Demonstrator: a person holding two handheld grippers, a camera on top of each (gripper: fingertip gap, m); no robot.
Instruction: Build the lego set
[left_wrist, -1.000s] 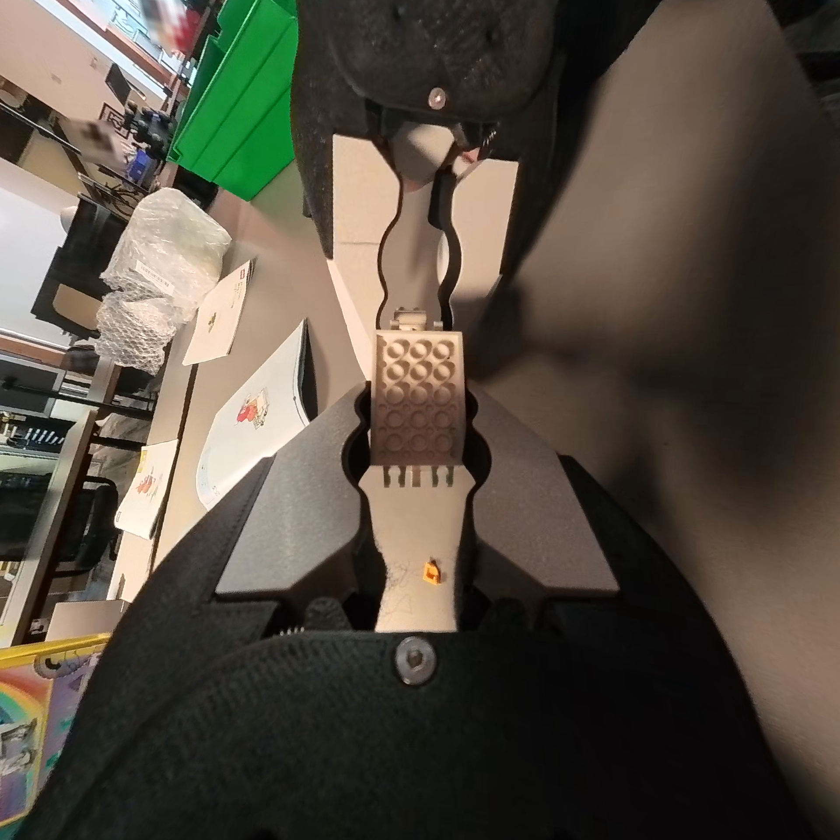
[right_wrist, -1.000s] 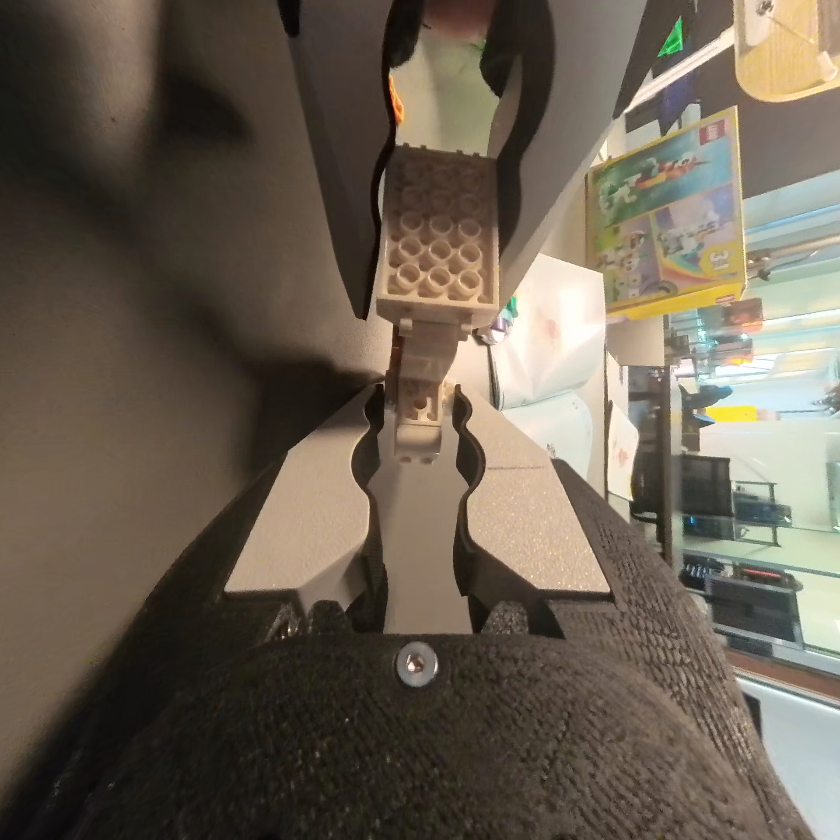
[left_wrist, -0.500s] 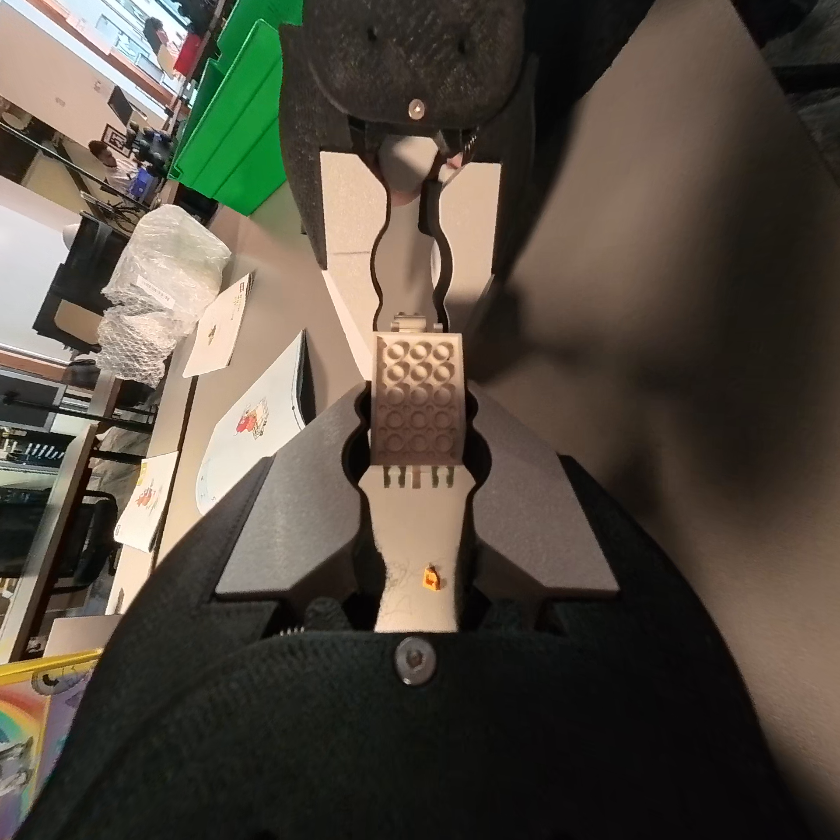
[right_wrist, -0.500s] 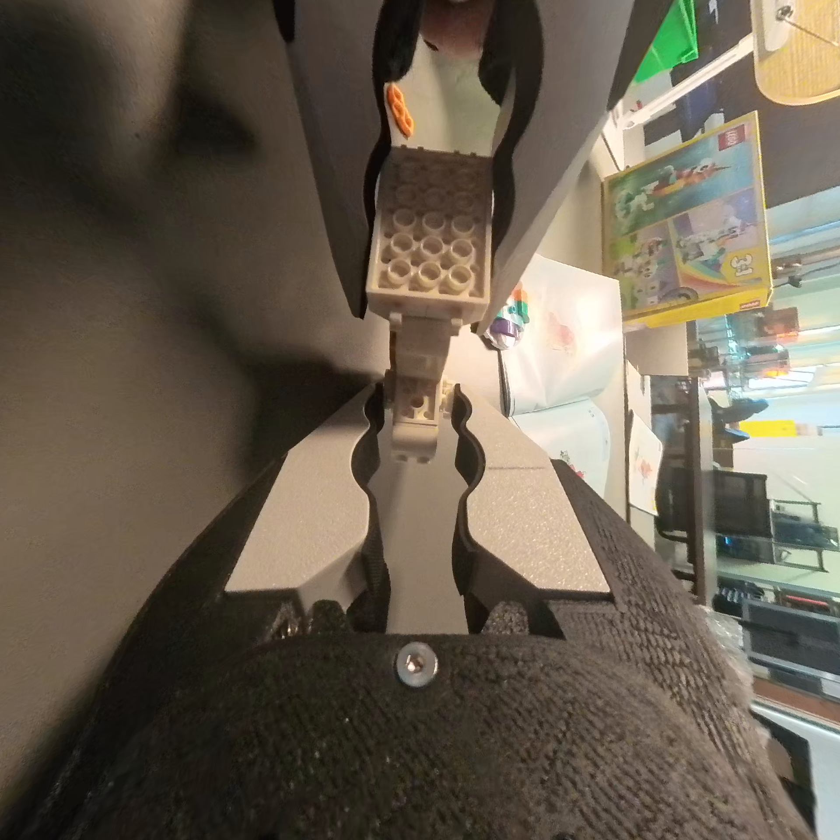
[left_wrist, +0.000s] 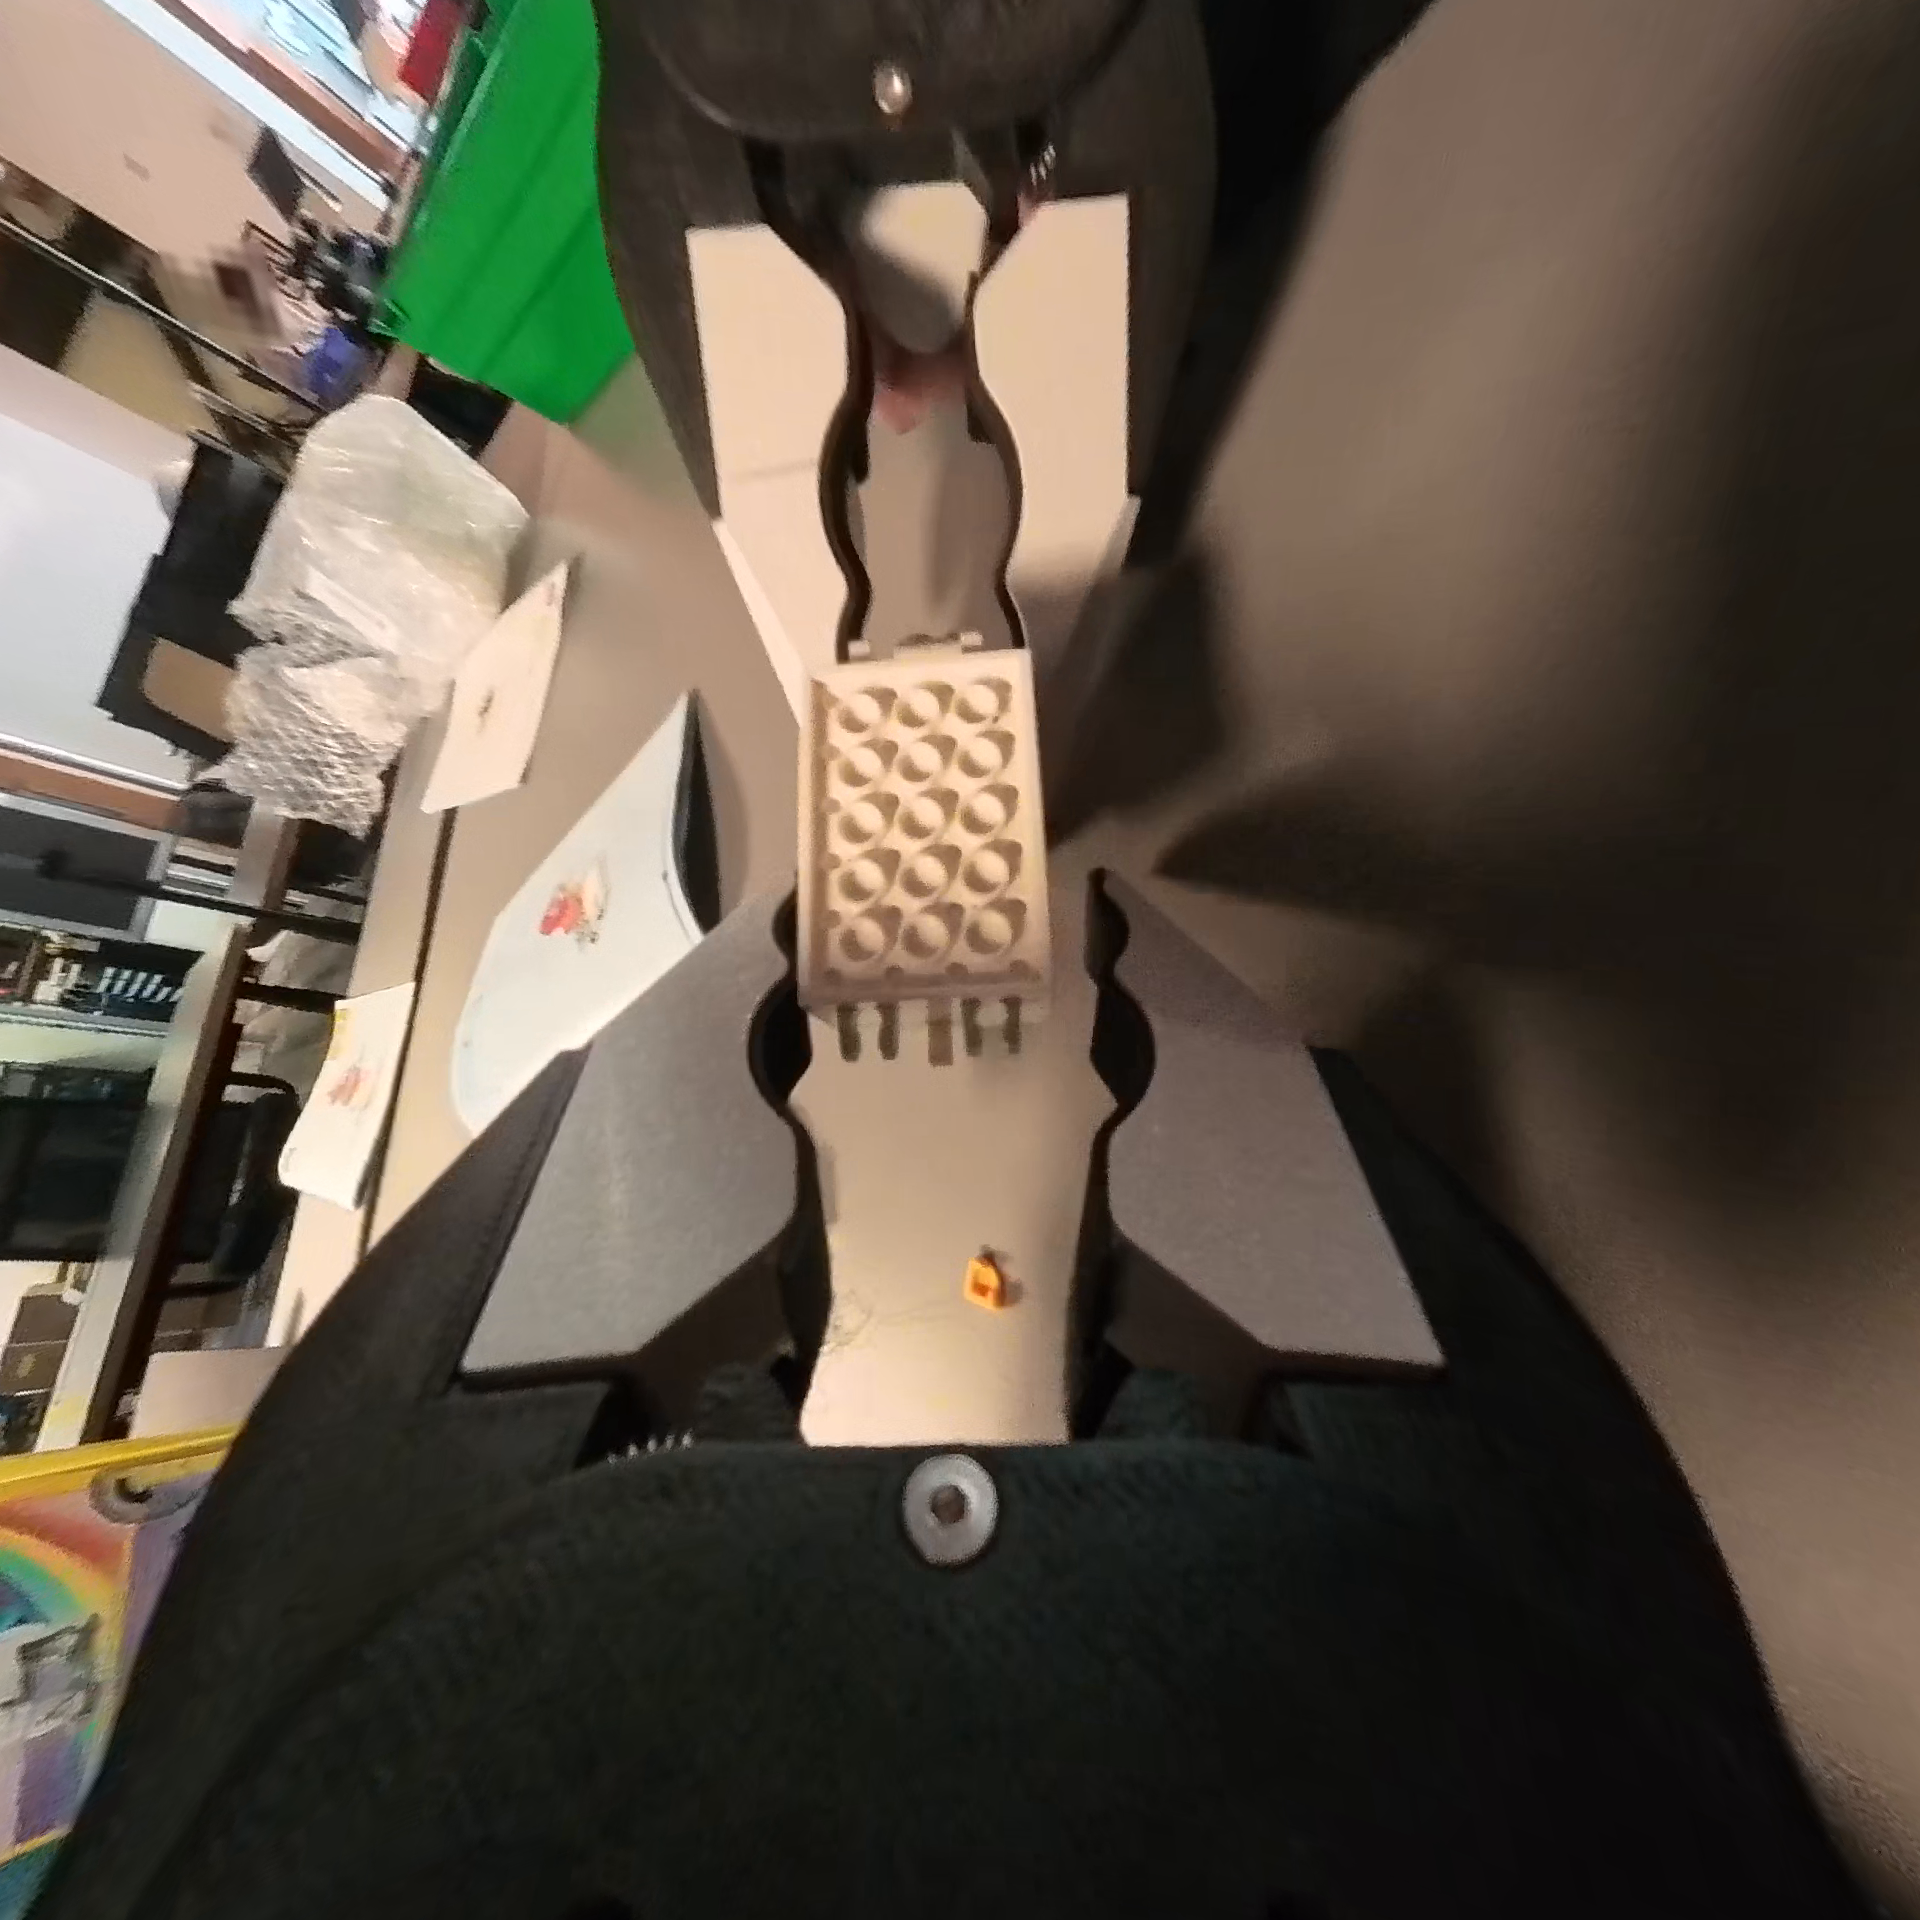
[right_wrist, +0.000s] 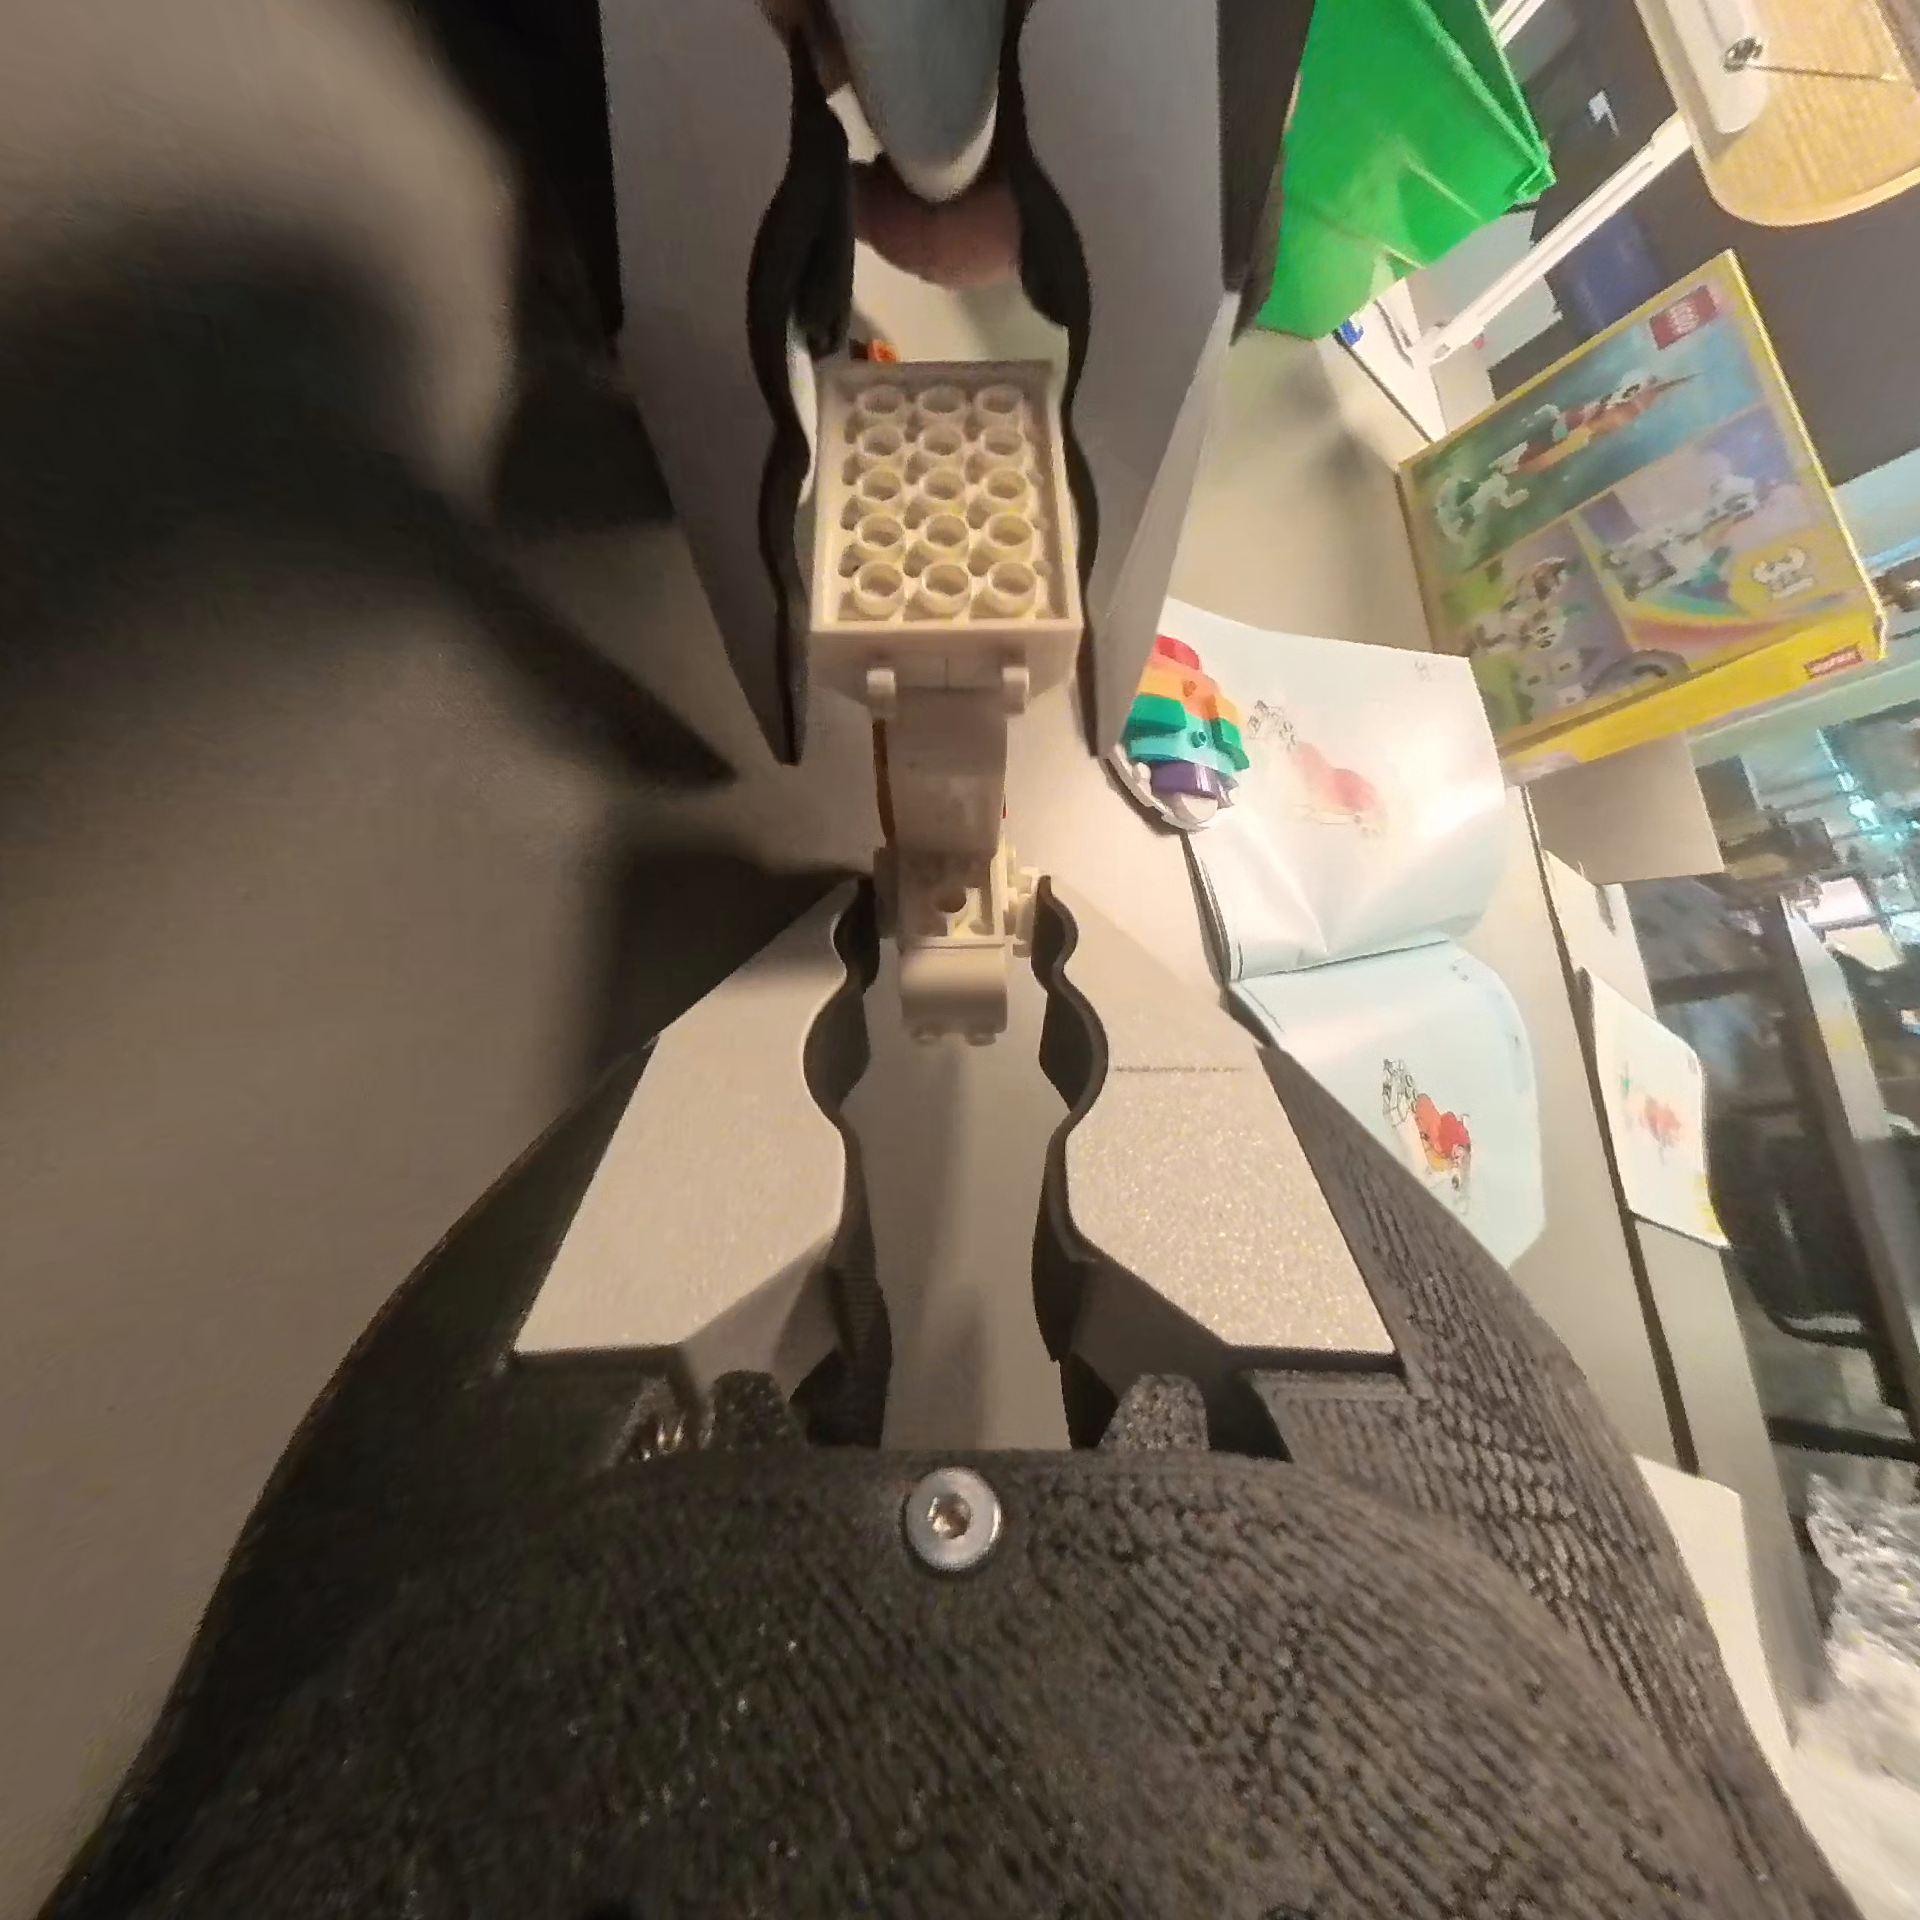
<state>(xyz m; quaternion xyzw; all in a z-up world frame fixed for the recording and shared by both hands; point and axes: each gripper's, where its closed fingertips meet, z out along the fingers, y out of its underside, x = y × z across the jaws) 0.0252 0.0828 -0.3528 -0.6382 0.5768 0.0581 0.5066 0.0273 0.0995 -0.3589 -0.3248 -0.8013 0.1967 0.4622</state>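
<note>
A white lego assembly hangs between my two grippers, which face each other above the grey table. Its wide studded block (left_wrist: 925, 831) lies between the tips of my left gripper (left_wrist: 935, 904), whose jaws stand a little wider than the block, with a gap on the right side. My right gripper (right_wrist: 951, 904) is shut on the small white hinged end piece (right_wrist: 951, 935) of the assembly, whose block (right_wrist: 940, 499) sits between the far left gripper's fingers. In the left wrist view the right gripper (left_wrist: 935, 634) shows beyond the block.
A tiny orange piece (left_wrist: 982, 1288) lies on the table under my left gripper. A small rainbow-coloured build (right_wrist: 1184, 727) rests on open instruction booklets (right_wrist: 1351, 883). A yellow lego box (right_wrist: 1642, 499), green bins (right_wrist: 1392, 156) and bubble wrap (left_wrist: 353, 582) stand beyond. The grippers are tip to tip, or close to it.
My left gripper's jaws have spread apart and no longer press the block. The block has slid forward toward the left fingertips. The right gripper still holds the end piece.
</note>
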